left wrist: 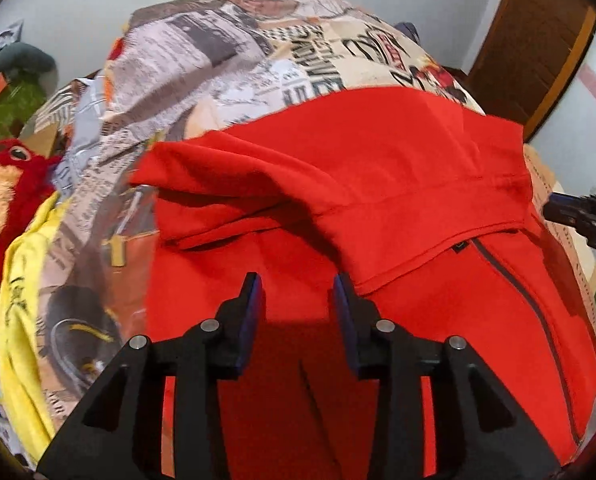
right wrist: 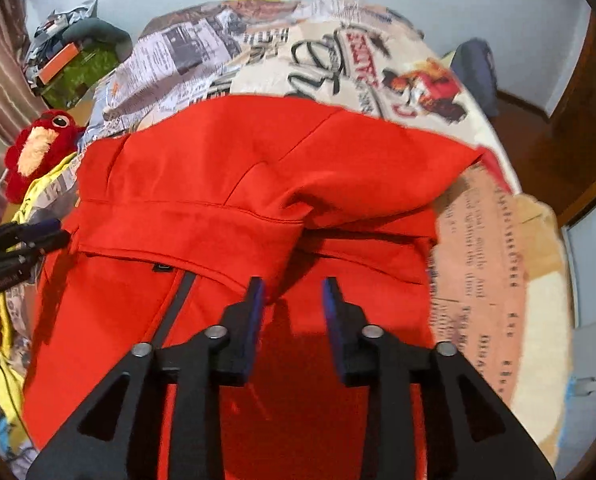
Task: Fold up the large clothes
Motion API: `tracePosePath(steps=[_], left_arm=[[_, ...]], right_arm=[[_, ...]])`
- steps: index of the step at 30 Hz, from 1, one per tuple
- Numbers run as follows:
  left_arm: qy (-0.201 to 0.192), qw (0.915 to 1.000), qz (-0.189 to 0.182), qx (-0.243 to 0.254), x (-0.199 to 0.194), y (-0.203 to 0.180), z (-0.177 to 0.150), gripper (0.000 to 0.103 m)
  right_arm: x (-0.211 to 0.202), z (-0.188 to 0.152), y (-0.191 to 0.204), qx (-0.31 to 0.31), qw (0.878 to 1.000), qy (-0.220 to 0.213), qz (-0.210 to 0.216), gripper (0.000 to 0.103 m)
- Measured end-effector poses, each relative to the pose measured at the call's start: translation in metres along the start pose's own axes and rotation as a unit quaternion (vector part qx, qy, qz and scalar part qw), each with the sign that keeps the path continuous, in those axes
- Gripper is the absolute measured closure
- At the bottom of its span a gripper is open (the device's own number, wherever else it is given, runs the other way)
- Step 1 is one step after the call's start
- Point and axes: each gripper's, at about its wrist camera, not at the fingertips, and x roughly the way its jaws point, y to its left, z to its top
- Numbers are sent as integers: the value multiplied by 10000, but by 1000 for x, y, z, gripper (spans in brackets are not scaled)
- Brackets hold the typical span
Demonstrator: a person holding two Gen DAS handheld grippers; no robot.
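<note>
A large red garment (left wrist: 378,184) lies spread on a bed with a newspaper-print cover (left wrist: 225,60). Its far part is folded back toward me, and a dark zip line (left wrist: 514,280) runs down the part below. My left gripper (left wrist: 298,284) is open and empty just above the red cloth, at the folded edge. In the right wrist view the same red garment (right wrist: 257,168) fills the middle, and my right gripper (right wrist: 293,286) is open and empty over it. Each gripper shows at the edge of the other's view: the right gripper (left wrist: 586,220) and the left gripper (right wrist: 21,240).
A red plush toy (left wrist: 5,204) and a yellow garment (left wrist: 21,312) lie at the bed's left side. A green item and clutter (right wrist: 77,64) sit at the far left. A wooden door (left wrist: 538,40) stands at the right. A dark blue object (right wrist: 476,68) is beyond the bed.
</note>
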Motion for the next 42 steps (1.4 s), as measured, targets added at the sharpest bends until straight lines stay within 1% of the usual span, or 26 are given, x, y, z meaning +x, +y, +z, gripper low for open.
tracePosePath(steps=[1,2,3,4,5,7,9,11,13,16,19,24,28,32,34,36,37,38,39,41,42], left_arm=[[-65,10000,44,-41,-7,5,0,67],[-123,9999,82,-70,-14,8,-1,66],[-182,9997,121,-106,-21,13,-1,64],[-222,9996,148,-137,-26,17,-1,59],[-272,9993,181,-180,-32,22,-2,56],[-378,9986,260,-265,-44,33,-4,39],[-435,9975,402,-387,-55,46,-9,31],[-412,9967,469,-516,-60,58,-15,27],[-293,9965,431,-660,-63,72,-24,25],[-79,9967,324,-742,-61,82,-39,25],[227,9963,211,-804,-49,88,-57,25],[685,9906,-231,-1163,-21,94,-88,25],[941,9867,-406,-1263,-2,91,-102,25],[1040,9840,-521,-1351,11,88,-112,25],[1079,9832,-638,-1330,12,83,-115,25],[1107,9856,-573,-1139,11,75,-119,25],[1180,9856,-592,-1056,12,72,-122,25],[1279,9839,-750,-1003,12,67,-127,26],[1272,9840,-818,-942,10,64,-130,27],[1243,9856,-805,-810,7,59,-133,37],[1226,9860,-810,-793,5,58,-134,49]], right_arm=[[-6,-1,0,-27,9999,-88,-64,64],[-15,-3,-1,-58,9997,-206,-149,61],[-20,-3,0,-69,9994,-272,-197,57],[-28,-4,-1,-88,9989,-374,-266,53],[-33,-4,-1,-95,9984,-443,-324,51],[-44,-6,-3,-95,9974,-574,-425,43],[-53,-9,-6,-100,9963,-684,-501,42],[-60,-12,-10,-116,9961,-710,-516,39],[-64,-18,-17,-87,9963,-724,-447,33],[-66,-27,-27,32,9967,-704,-400,31],[-61,-39,-43,211,9983,-476,-262,31],[-43,-63,-72,870,9962,-29,-92,31],[-27,-80,-83,1190,9924,243,199,31],[-11,-90,-86,1278,9903,497,218,31],[0,-94,-88,1343,9879,678,368,31],[5,-98,-94,1591,9829,687,622,30],[6,-99,-98,1743,9795,662,759,28],[6,-100,-101,1837,9767,668,883,28],[6,-100,-102,1840,9763,662,925,28],[5,-101,-97,1670,9796,591,950,28],[4,-101,-95,1613,9806,563,961,31]])
